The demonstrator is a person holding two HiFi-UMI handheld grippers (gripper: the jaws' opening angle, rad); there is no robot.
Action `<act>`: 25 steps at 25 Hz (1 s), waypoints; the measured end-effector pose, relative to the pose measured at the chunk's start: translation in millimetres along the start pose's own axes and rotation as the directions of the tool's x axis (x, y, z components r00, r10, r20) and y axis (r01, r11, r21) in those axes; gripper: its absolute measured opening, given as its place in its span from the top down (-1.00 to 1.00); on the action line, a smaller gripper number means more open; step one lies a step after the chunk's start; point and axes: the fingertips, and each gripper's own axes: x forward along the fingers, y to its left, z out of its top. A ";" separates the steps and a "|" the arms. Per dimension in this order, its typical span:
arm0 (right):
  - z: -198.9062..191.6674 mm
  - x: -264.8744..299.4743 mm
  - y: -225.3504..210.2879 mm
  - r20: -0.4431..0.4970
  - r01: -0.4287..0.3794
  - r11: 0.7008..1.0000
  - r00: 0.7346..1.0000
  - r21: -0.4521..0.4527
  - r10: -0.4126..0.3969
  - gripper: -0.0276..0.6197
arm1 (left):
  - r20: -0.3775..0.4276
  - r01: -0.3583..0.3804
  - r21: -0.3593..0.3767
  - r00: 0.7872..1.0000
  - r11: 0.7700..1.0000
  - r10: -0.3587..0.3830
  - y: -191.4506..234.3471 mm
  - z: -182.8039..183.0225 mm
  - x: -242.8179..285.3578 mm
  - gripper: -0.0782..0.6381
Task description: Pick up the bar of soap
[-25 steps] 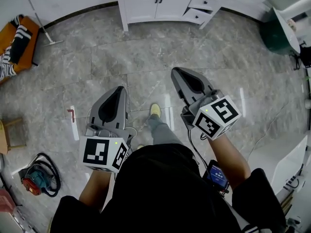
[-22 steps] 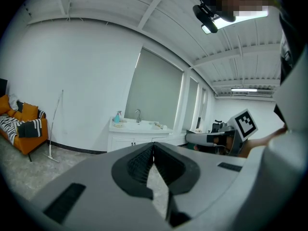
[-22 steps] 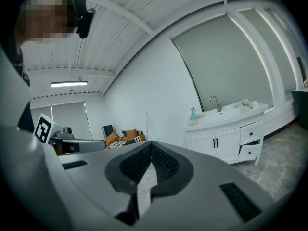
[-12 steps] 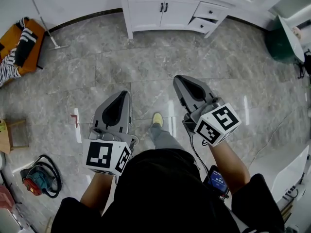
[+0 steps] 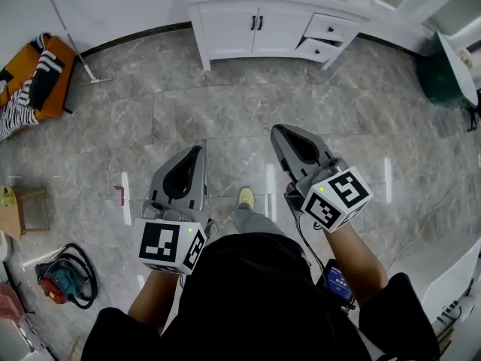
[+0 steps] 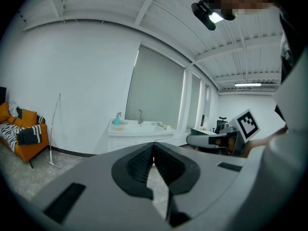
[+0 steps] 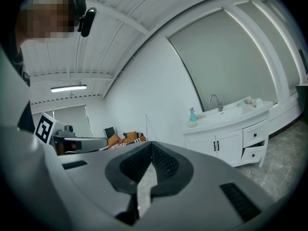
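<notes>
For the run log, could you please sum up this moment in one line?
left gripper: shut, empty | right gripper: shut, empty | sink cabinet: ahead, not reached

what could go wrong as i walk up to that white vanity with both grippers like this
The drawer on the white vanity stands ajar, so the right gripper or a leg could catch it. The left gripper and the right are both shut and empty; reaching without opening first would likely just shove whatever they meet.

Grey tiled floor [image 5: 225, 104] under white vanity cabinet [image 5: 255, 28], orange sofa [image 5: 65, 57], wooden stool [image 5: 16, 210], red machine [image 5: 49, 283].
</notes>
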 end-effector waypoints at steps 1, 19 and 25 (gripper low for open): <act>1.7 2.2 -4.1 0.000 -0.006 1.000 1.000 0.000 0.006 0.90 | 0.001 -0.004 0.003 1.000 1.000 0.004 0.0 2.1 4.8 0.75; 24.4 27.0 -62.2 0.027 -0.020 1.000 0.999 -0.010 0.020 0.90 | 0.026 -0.087 0.063 0.996 0.994 0.085 12.4 28.0 61.1 0.75; 27.6 24.7 -65.0 0.043 -0.022 1.000 0.999 -0.013 0.022 0.90 | 0.032 -0.081 0.083 0.996 0.993 0.079 8.0 31.0 63.5 0.75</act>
